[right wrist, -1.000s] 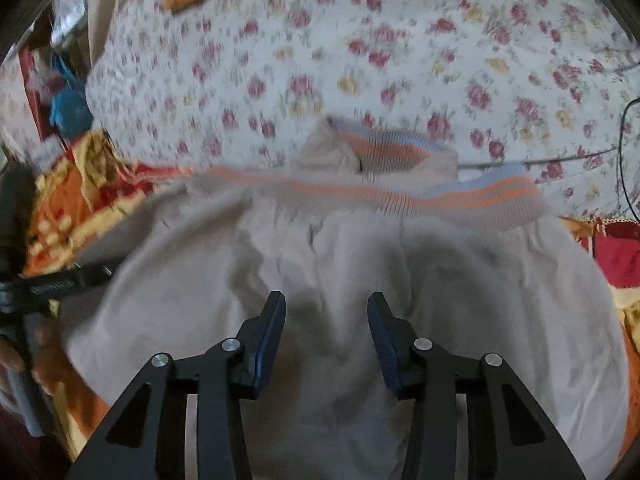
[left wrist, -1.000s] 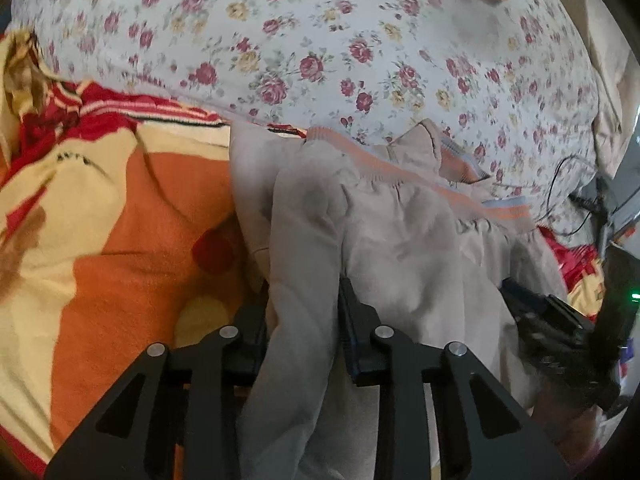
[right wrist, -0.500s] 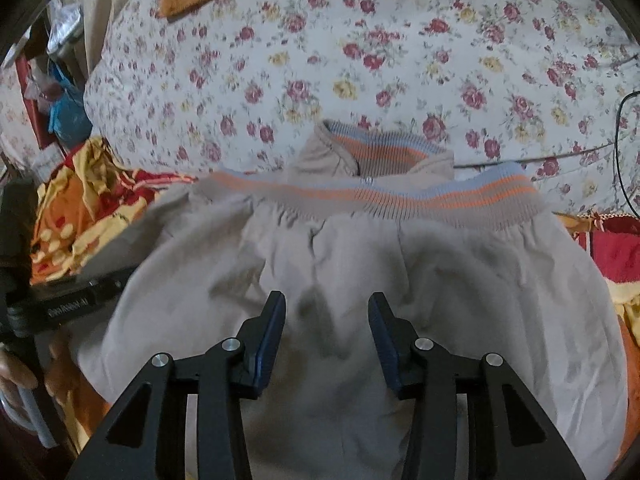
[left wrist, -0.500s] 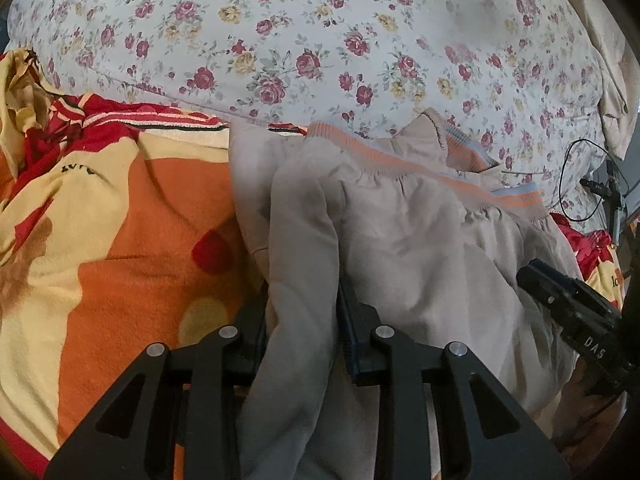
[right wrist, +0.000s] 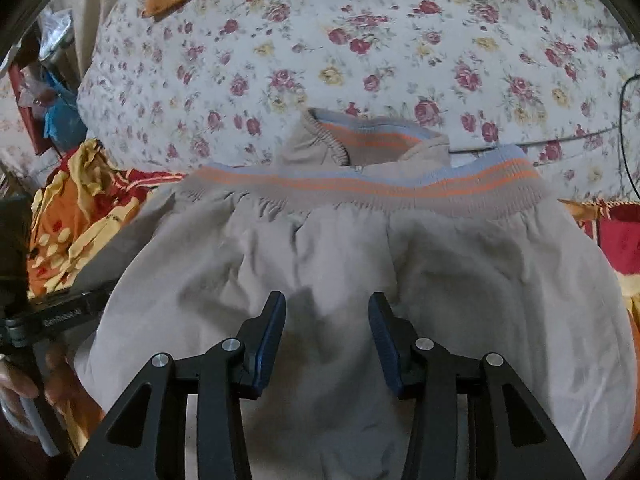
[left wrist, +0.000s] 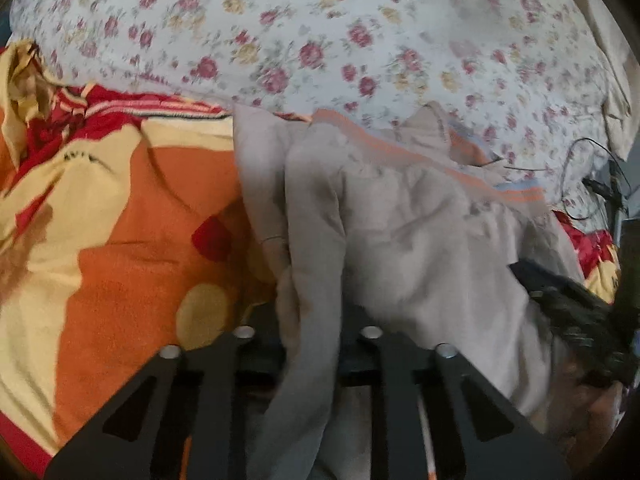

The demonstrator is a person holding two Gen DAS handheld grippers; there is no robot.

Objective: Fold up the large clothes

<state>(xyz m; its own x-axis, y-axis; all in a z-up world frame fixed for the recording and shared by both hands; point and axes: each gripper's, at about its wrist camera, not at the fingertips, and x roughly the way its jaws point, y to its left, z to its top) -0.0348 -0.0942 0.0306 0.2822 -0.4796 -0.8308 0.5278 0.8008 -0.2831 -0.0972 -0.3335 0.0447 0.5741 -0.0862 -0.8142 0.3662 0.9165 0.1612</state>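
A beige jacket (right wrist: pixel 460 272) with an orange and blue striped hem band (right wrist: pixel 380 190) lies spread on the bed. My left gripper (left wrist: pixel 310 316) is shut on a long beige fold of the jacket (left wrist: pixel 316 240), likely a sleeve, at the jacket's left side. My right gripper (right wrist: pixel 326 312) is open and empty, hovering just above the middle of the jacket. The right gripper also shows in the left wrist view (left wrist: pixel 568 300) at the jacket's right edge. The left gripper shows in the right wrist view (right wrist: pixel 52 312) at the far left.
An orange, yellow and red blanket (left wrist: pixel 120 240) covers the bed under and left of the jacket. A large floral duvet (right wrist: pixel 360 48) is heaped behind the jacket. A black cable (left wrist: pixel 576 152) lies at the right by the bed's edge.
The left gripper has stayed shut on the beige fold. The right gripper has moved slightly nearer over the jacket, still open. The jacket body lies flatter and more spread.
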